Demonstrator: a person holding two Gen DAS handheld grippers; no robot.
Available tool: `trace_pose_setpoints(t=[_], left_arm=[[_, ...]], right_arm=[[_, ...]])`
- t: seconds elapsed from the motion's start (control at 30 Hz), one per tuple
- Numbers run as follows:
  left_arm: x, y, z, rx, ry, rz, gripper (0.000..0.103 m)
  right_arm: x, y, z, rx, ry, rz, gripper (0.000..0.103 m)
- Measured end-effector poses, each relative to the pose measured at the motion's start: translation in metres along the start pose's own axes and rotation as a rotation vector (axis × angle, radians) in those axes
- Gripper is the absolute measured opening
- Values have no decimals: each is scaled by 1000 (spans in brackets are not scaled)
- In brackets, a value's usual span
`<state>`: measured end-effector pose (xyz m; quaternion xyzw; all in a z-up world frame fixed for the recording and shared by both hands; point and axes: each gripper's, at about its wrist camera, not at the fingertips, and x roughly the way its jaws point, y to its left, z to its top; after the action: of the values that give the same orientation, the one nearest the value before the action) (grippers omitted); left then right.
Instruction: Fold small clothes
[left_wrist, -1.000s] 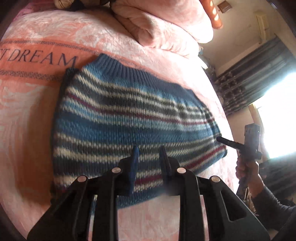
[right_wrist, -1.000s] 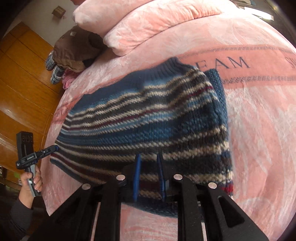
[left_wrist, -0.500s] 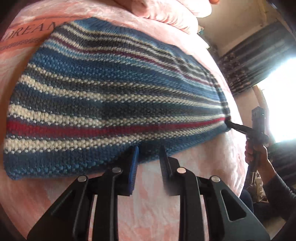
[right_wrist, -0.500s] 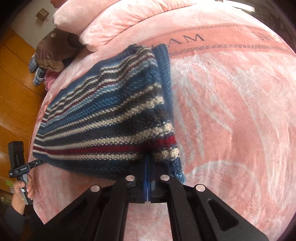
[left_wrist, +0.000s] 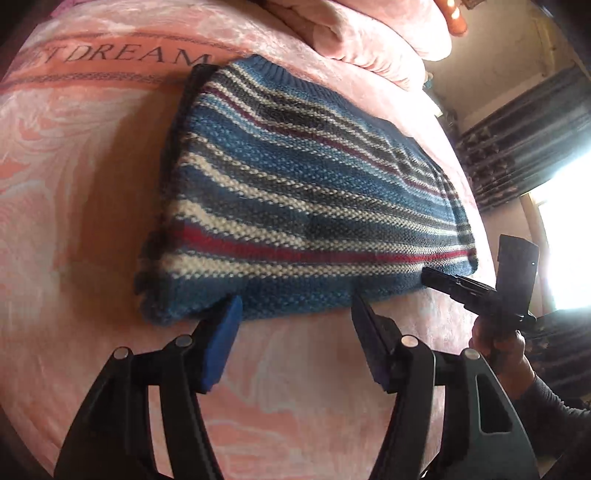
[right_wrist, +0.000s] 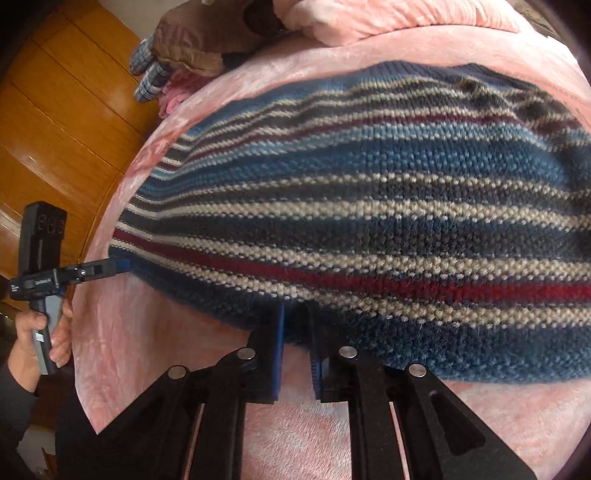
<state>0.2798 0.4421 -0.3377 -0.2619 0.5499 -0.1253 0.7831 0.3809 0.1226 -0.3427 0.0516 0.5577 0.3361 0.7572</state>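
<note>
Chunky, rough knitted wool sweater (left_wrist: 306, 206) on plush pink fleece blanket (left_wrist: 85, 155); glossy wooden wardrobe (right_wrist: 55, 122).

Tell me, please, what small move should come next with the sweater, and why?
Probably close both on the near hem and lift it toward the far edge. The sweater lies flat on the blanket, and the left hand-held gripper and right hand-held gripper both stand open at that hem.

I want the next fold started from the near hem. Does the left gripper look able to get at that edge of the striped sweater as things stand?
Probably yes. The left gripper is open, fingertips right at the sweater's near hem, with only bare pink blanket beneath.
</note>
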Motion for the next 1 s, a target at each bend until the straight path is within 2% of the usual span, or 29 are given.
trace_pose_setpoints(t=[0.07, 0.1, 0.17, 0.23, 0.3, 0.37, 0.43, 0.6, 1.0], left_arm=[[-21, 13, 2, -5, 11, -73, 59], [-34, 18, 8, -4, -6, -82, 60], [-59, 33, 25, -47, -47, -88, 72], [-72, 51, 49, -91, -54, -59, 80], [-72, 64, 73, -119, -32, -33, 81], [-65, 75, 93, -164, -10, -54, 81], [-54, 78, 109, -165, 17, -34, 81], [-16, 84, 135, -193, 68, -33, 80], [28, 95, 162, -183, 96, -89, 80]], right_arm=[[-10, 7, 2, 2, 4, -1, 15], [-20, 17, 1, -35, -10, -29, 24], [-36, 53, -4, -191, -46, -127, 30], [-38, 91, -14, -324, -43, -186, 41], [-31, 128, -27, -448, -42, -249, 47], [-20, 162, -39, -558, -56, -301, 54], [-7, 190, -46, -632, -76, -336, 55], [15, 226, -46, -668, -87, -322, 55], [58, 241, -33, -697, -76, -324, 55]])
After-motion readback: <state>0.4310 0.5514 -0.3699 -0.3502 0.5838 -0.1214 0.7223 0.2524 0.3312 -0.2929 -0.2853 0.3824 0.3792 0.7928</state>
